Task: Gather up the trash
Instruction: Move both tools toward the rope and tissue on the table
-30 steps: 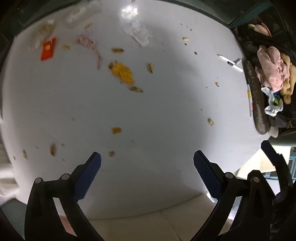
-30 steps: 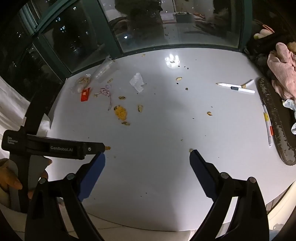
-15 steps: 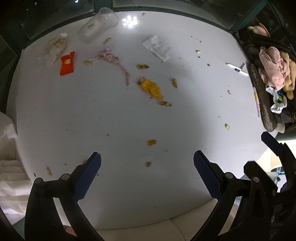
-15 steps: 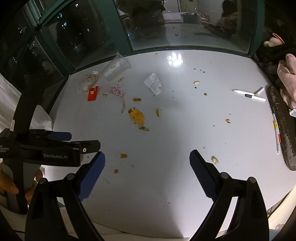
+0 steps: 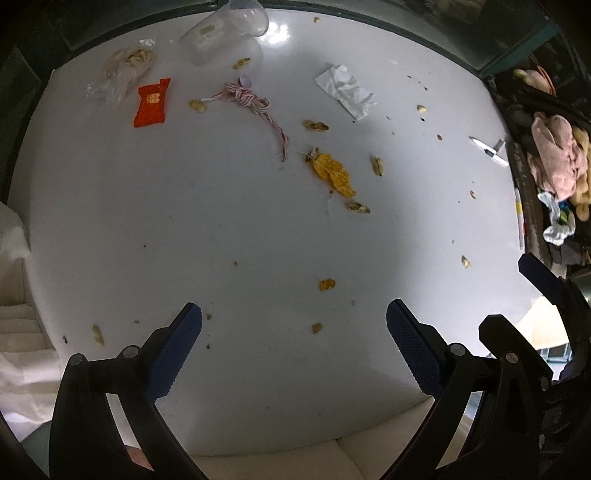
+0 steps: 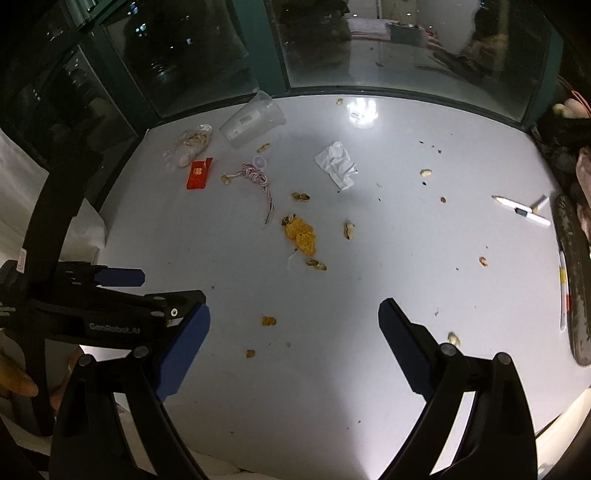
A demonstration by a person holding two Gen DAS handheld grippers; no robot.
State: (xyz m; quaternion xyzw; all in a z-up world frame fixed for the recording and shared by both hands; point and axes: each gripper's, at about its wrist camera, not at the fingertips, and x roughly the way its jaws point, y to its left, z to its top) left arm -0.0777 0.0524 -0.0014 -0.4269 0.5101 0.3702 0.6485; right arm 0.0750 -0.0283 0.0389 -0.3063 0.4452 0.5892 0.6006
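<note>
Trash lies scattered on a white table [image 5: 184, 206]: a clear plastic cup [image 5: 218, 33] on its side, a clear bag of shells [image 5: 123, 72], a red wrapper [image 5: 152, 102], a pink-white string [image 5: 255, 105], a crumpled tissue [image 5: 345, 90], an orange peel pile [image 5: 332, 173] and peanut shells [image 5: 316, 126]. The right wrist view shows the same cup [image 6: 253, 118], wrapper [image 6: 198, 173], tissue [image 6: 337, 164] and peel [image 6: 301, 236]. My left gripper [image 5: 293, 339] hovers open over the near table edge, holding nothing. My right gripper [image 6: 293, 343] is open too, beside the left one.
Two white pens [image 6: 522, 210] lie at the right. A dark tray [image 5: 532, 206] with pink cloth [image 5: 557, 155] and toys borders the table's right edge. Dark windows [image 6: 184, 55] stand behind the table. White fabric [image 5: 14, 332] hangs at the left.
Both grippers have pulled back and up from the table, so more of the far trash shows. Both have stayed open with nothing held.
</note>
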